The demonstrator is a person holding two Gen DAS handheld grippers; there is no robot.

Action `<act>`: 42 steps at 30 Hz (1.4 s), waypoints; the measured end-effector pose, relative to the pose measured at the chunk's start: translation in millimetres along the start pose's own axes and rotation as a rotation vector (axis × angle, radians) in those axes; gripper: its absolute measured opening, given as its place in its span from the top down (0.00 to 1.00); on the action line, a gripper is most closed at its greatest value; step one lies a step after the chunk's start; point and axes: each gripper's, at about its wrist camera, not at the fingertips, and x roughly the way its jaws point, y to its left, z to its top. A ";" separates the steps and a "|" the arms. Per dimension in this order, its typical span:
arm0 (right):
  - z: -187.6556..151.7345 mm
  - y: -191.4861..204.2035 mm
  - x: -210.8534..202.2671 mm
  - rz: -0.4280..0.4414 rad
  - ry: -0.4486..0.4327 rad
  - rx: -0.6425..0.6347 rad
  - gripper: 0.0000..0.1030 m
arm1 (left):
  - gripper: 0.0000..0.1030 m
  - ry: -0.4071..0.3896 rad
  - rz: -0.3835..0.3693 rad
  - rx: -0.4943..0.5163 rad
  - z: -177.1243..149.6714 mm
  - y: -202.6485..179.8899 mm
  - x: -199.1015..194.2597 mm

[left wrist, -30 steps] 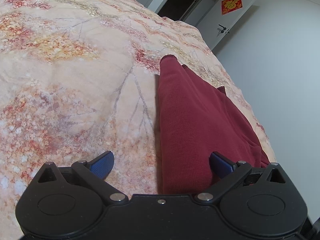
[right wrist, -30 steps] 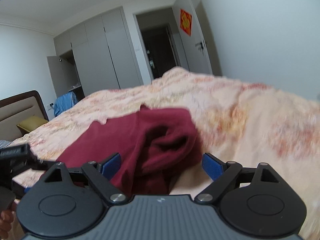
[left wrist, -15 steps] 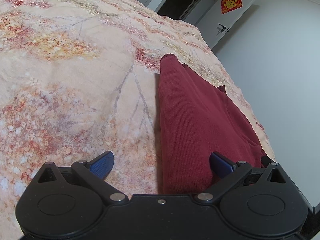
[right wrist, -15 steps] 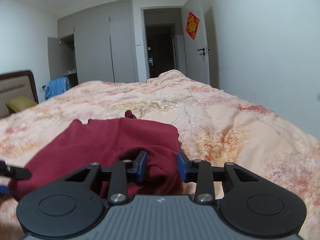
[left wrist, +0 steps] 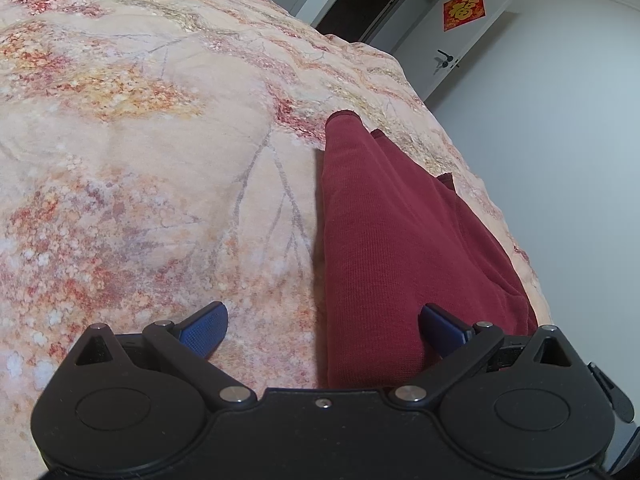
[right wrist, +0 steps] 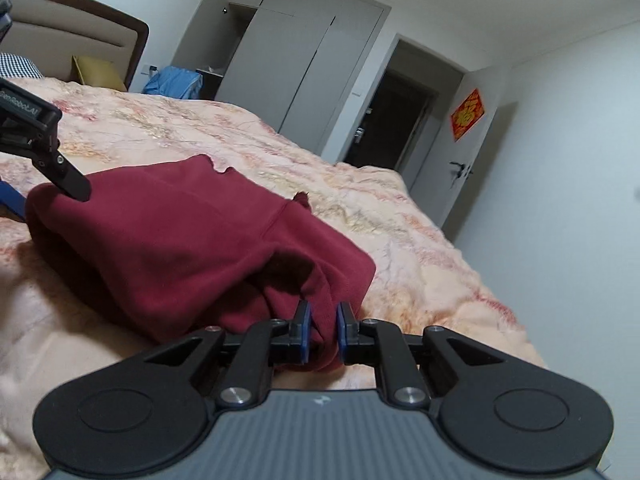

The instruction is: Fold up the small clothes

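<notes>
A dark red knit garment [left wrist: 384, 240] lies in a long folded strip on the floral quilt [left wrist: 160, 160]. My left gripper [left wrist: 322, 328] hovers open over its near end, the garment's left edge running between the blue fingertips [left wrist: 204, 326]. In the right wrist view the same garment [right wrist: 180, 232] lies bunched. My right gripper [right wrist: 323, 330] has its jaws closing, with a fold of the red cloth pinched between the blue pads [right wrist: 305, 328]. The left gripper's body [right wrist: 36, 136] shows at the far left above the garment's other end.
The quilt [right wrist: 400, 216] covers a wide bed that drops off toward a white wall on the right. Behind stand a grey wardrobe [right wrist: 296, 64], a dark doorway [right wrist: 388, 120], a headboard [right wrist: 80, 36] with a yellow pillow [right wrist: 96, 74], and a blue cloth [right wrist: 172, 84].
My right gripper went from wide open to nearly closed on a fold of the red garment, and rolled so the room now looks tilted. The left gripper kept still and open.
</notes>
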 end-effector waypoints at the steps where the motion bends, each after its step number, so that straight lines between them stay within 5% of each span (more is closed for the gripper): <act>1: 2.2 -3.6 -1.1 0.017 -0.008 0.021 0.82 | 0.01 -0.001 0.000 -0.001 -0.2 0.3 -0.1; 6: 21.7 -22.1 10.1 0.117 -0.046 0.045 0.73 | 0.01 -0.003 0.002 0.000 -1.2 -0.1 -0.5; 17: 25.3 -46.9 51.0 0.345 0.098 0.054 0.75 | 0.01 -0.001 0.002 -0.002 -0.9 0.7 -1.1; 24: 18.7 -41.6 26.2 0.297 0.046 -0.020 0.99 | 0.01 -0.002 0.002 -0.003 -1.0 0.5 -0.7; 30: 7.8 -13.0 3.6 0.312 0.024 -0.168 1.00 | 0.01 -0.004 0.003 -0.001 -2.1 1.0 -1.7; 35: 18.1 -35.3 13.2 0.312 0.011 -0.013 0.90 | 0.01 -0.004 0.003 -0.003 -2.7 0.8 -2.6; 37: 23.5 -43.0 23.5 0.333 0.026 0.009 0.68 | 0.01 -0.005 0.005 -0.003 -2.9 0.4 -2.8; 42: 30.0 -59.5 52.4 0.430 0.060 0.037 0.63 | 0.01 -0.004 0.004 -0.004 -3.2 0.4 -2.6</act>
